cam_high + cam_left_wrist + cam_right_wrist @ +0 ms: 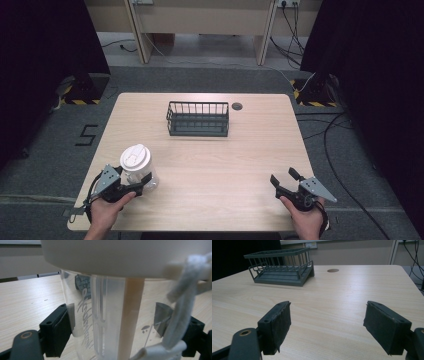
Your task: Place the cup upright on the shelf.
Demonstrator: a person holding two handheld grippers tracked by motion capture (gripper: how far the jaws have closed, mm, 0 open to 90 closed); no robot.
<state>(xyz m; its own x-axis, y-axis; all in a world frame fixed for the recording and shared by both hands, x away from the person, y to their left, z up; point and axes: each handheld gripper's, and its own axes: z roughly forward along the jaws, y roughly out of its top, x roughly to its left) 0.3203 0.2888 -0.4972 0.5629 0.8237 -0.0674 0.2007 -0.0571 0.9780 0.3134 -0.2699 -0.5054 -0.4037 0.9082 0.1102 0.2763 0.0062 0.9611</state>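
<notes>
A clear plastic cup with a white lid stands upright on the wooden table at the front left. My left gripper holds it low on its body, one pad on each side. In the left gripper view the cup stands between both pads, which press on its wall, and a white cord hangs from the lid. My right gripper rests at the front right, open, with nothing between its jaws.
A dark wire basket sits empty at the back middle of the table. A round cable hole lies just to its right. Bare tabletop stretches between the basket and both grippers. Cables trail on the floor at the right.
</notes>
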